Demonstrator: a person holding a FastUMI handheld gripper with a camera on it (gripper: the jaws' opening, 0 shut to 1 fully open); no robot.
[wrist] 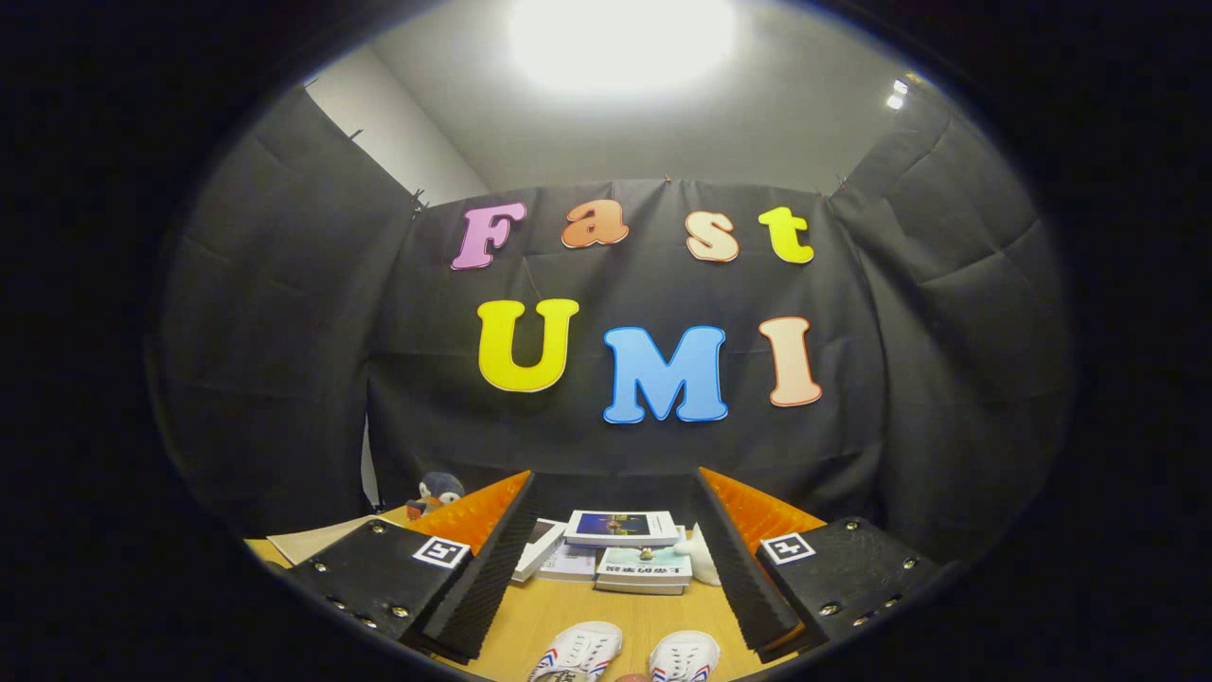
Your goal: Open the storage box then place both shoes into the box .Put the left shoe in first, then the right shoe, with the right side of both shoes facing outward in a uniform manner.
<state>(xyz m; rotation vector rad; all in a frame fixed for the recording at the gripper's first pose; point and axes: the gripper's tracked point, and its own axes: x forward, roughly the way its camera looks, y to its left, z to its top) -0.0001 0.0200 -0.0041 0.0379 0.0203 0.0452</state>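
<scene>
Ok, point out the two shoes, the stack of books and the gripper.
Left-hand shoe (pixel 578 652), gripper view, on its toe.
Right-hand shoe (pixel 684 656), gripper view, on its toe.
Stack of books (pixel 620 527), gripper view, top cover.
Gripper (pixel 615 559), gripper view, between its open fingers.

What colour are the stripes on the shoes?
Red and blue stripes on white canvas shoes, gripper view, between the open gripper.

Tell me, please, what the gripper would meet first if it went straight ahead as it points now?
The open gripper holds nothing. Ahead of its fingers lies a stack of books on the table, probably met first if it stays low; depth is unclear.
</scene>
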